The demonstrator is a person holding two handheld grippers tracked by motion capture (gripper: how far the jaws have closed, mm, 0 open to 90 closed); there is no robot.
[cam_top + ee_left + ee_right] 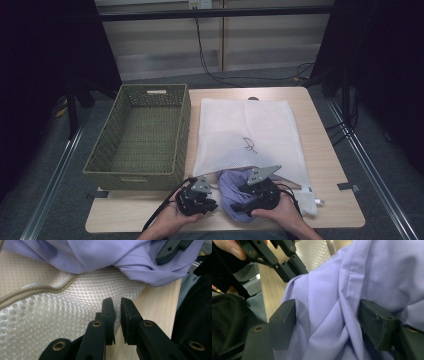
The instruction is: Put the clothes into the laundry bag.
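Two claws sit at the near edge of the pale wooden table (330, 145), and what matters is how the crumpled lilac cloth garment (232, 192) lies between them. My right gripper (327, 322) is released, its jaws spread wide with a bunched fold of that garment lying between them; the pads stand either side of the fold but have not yet clenched on it. My left gripper (118, 315) is nearly closed with a thin gap and nothing in it, its tips resting just over the near corner of the white mesh laundry bag (50, 317). From that left claw the garment lies ahead and to the right, spilling out of the bag's zippered mouth toward me. So the right claw is the nearer one to the cloth, and I judge the left is placed to pin or lift the bag's edge. Farther off, the bag's long axis runs away from me up the table, and the empty olive woven basket (140, 132) stands just beside it on the left.
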